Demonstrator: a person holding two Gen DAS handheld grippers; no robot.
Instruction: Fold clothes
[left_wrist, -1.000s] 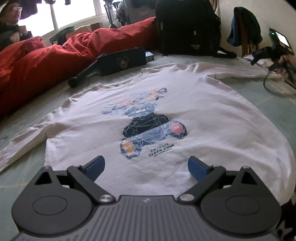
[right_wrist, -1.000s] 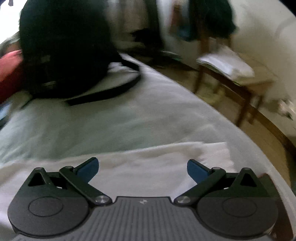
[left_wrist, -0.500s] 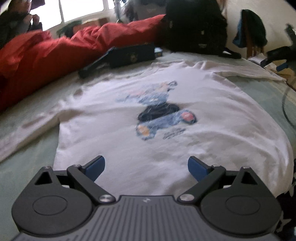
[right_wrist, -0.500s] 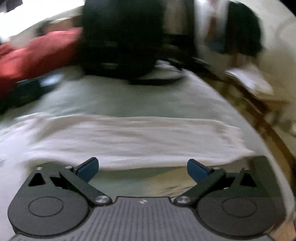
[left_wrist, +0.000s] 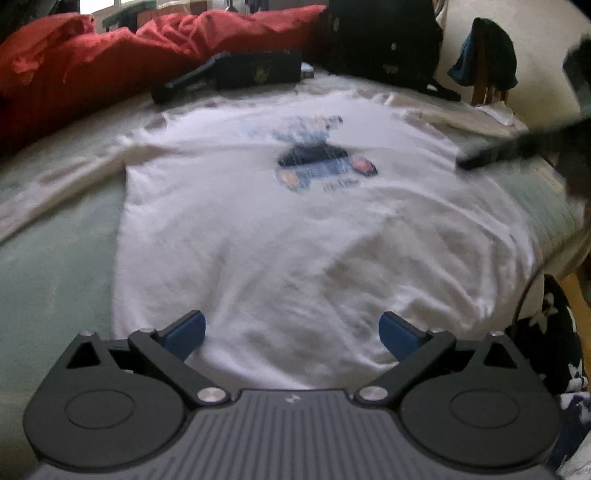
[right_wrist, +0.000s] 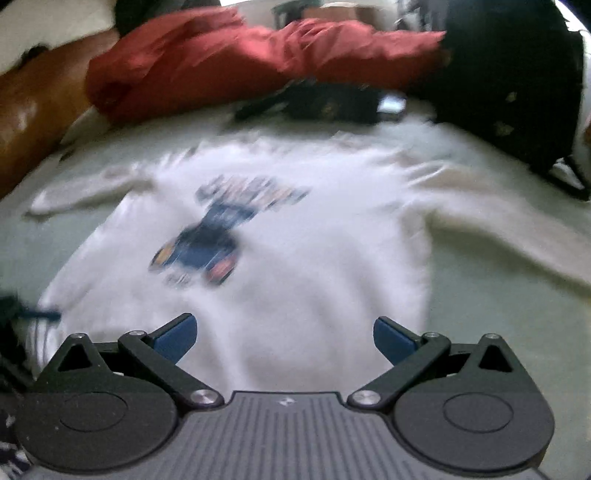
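Left wrist view: a white long-sleeved shirt is seen spread flat, print up, on a pale green bedcover, both sleeves stretched out to the sides. The left gripper is held wide apart above the hem, nothing between its pads. The right gripper, likewise spread and empty, is shown over the lower right part of the shirt; both frames are blurred. No fold is visible. A sleeve or side edge would, it is judged, need to be pinched before any fold.
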